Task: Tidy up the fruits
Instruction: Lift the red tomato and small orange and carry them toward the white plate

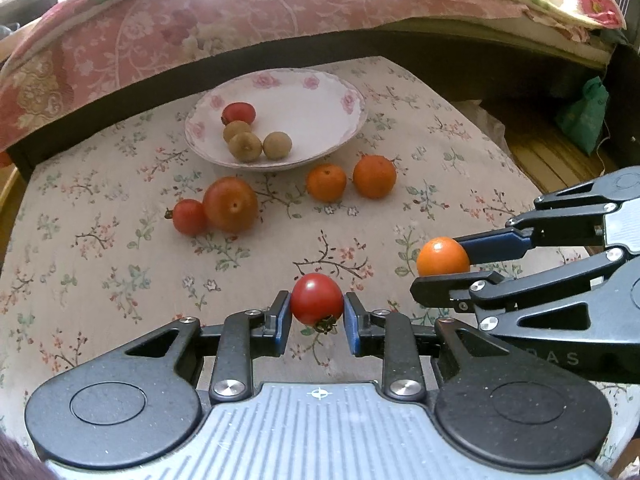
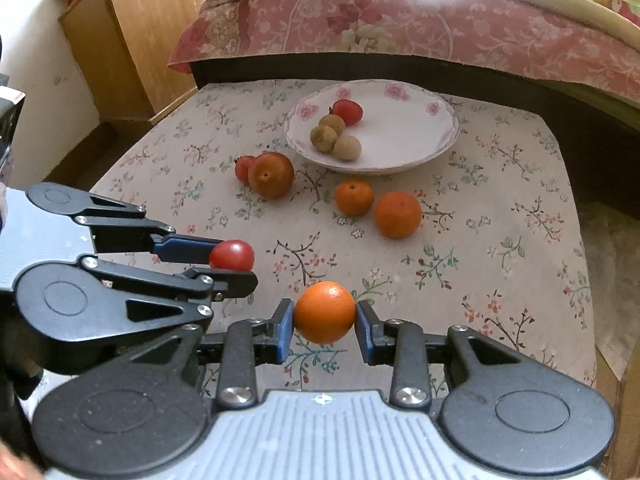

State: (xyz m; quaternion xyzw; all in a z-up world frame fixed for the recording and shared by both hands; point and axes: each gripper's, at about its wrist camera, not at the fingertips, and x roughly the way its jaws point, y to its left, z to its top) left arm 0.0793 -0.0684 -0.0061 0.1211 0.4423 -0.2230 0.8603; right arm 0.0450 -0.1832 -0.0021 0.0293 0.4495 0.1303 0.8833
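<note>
My left gripper (image 1: 317, 316) is shut on a red cherry tomato (image 1: 316, 298), held above the floral tablecloth. Beside it, my right gripper (image 2: 325, 322) is shut on a small orange (image 2: 325, 312); the same orange (image 1: 442, 257) shows at the right of the left wrist view. A white floral plate (image 1: 320, 100) at the far side holds one red tomato (image 1: 239, 113) and three brown longans (image 1: 256, 144). On the cloth in front of the plate lie two oranges (image 1: 352, 180), a large reddish-orange fruit (image 1: 231, 204) and a small tomato (image 1: 189, 217) touching it.
The table (image 2: 520, 240) is covered with a floral cloth and ends at the right near the floor. A bed with a pink floral quilt (image 2: 400, 16) runs behind the table. A wooden cabinet (image 2: 140, 32) stands at the far left.
</note>
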